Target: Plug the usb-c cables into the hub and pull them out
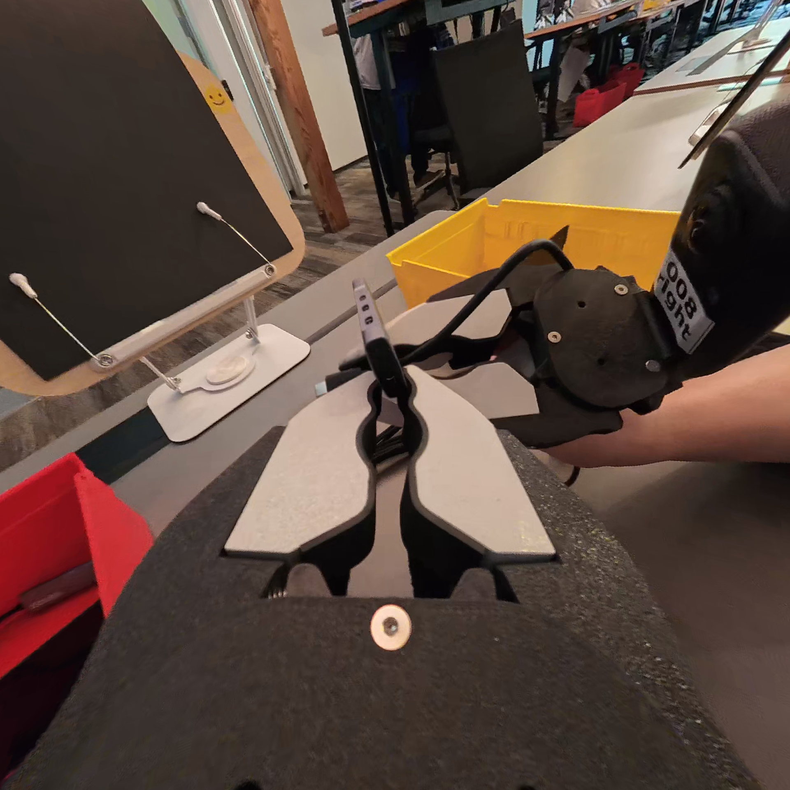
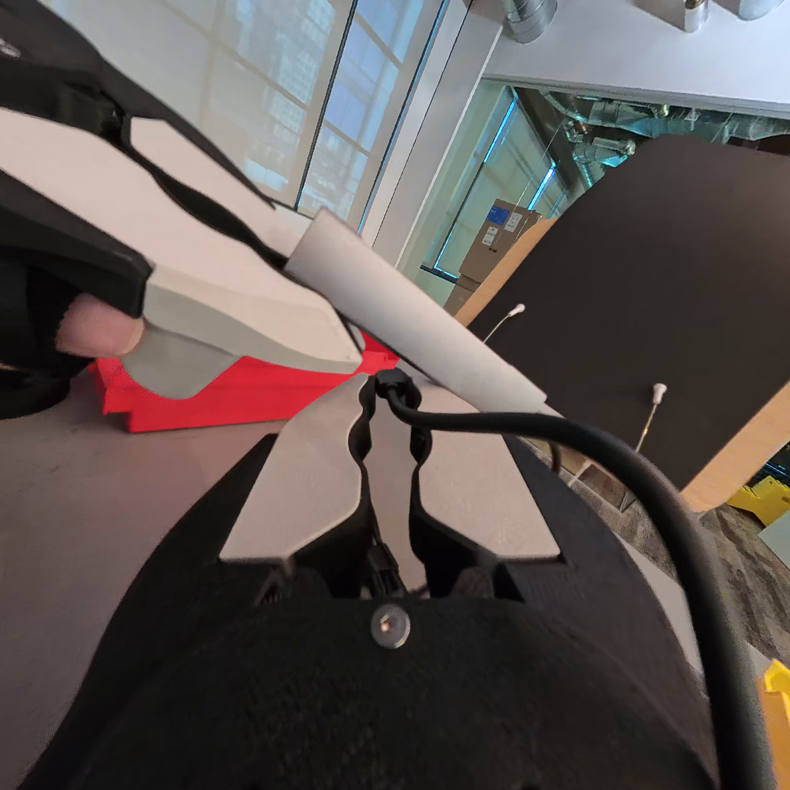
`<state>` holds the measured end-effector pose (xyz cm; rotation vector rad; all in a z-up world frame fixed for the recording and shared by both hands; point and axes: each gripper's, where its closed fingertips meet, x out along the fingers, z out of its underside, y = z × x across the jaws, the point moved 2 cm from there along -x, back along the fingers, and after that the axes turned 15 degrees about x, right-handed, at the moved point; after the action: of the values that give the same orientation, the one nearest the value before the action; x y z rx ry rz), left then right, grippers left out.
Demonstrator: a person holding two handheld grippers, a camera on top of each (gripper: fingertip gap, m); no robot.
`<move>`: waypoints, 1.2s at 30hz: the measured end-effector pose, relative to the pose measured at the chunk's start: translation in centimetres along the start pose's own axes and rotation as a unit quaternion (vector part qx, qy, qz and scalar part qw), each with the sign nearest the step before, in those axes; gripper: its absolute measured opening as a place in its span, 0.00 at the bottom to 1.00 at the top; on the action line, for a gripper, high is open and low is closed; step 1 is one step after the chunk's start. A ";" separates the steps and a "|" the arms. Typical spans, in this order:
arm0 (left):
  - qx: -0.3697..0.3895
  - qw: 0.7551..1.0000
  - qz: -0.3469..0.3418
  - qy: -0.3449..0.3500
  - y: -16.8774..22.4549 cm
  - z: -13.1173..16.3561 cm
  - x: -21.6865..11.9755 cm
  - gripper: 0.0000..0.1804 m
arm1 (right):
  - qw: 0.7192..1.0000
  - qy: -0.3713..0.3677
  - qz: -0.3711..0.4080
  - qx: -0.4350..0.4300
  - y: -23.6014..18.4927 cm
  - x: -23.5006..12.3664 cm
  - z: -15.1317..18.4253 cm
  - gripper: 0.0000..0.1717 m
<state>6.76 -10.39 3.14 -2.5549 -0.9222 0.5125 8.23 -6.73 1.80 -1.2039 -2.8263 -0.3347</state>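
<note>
In the left wrist view my left gripper (image 1: pixel 391 384) is shut on the dark end of a slim grey hub (image 1: pixel 371 318). The hub stands up from the fingertips above the grey table (image 1: pixel 684 534), a row of ports on its narrow edge. My right gripper (image 1: pixel 363 363) reaches in from the right, shut on the black plug of a USB-C cable (image 1: pixel 470 308). The plug's silver tip (image 1: pixel 320 388) shows bare just left of the hub's base, outside any port. In the right wrist view my right gripper (image 2: pixel 391 387) pinches the plug (image 2: pixel 391 378), and the hub (image 2: pixel 406 316) crosses just beyond it.
A yellow bin (image 1: pixel 534 239) stands behind the right gripper and a red bin (image 1: pixel 55 534) at the near left. A black board on a white stand (image 1: pixel 231 384) stands at the left. A person's forearm (image 1: pixel 684 410) comes in from the right. My two grippers' fingertips are within a few centimetres of each other.
</note>
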 end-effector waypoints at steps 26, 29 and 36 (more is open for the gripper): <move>-0.139 0.986 0.010 -0.095 -0.4 10.0 -1.7 0.11 | 0.985 0.021 -0.084 0.149 4.7 -2.5 -8.2 0.08; -0.117 0.986 0.028 -0.113 -0.6 9.6 -0.1 0.11 | 0.978 0.003 -0.107 0.176 5.4 -3.0 -8.8 0.08; -0.026 0.974 0.124 -0.189 -1.7 8.9 8.3 0.10 | 0.967 0.003 -0.157 0.203 5.1 -4.3 -10.8 0.08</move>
<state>7.81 -1.70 -5.49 -2.6850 -0.7401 1.0924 14.50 -8.64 12.65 -0.6766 -2.8758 0.2248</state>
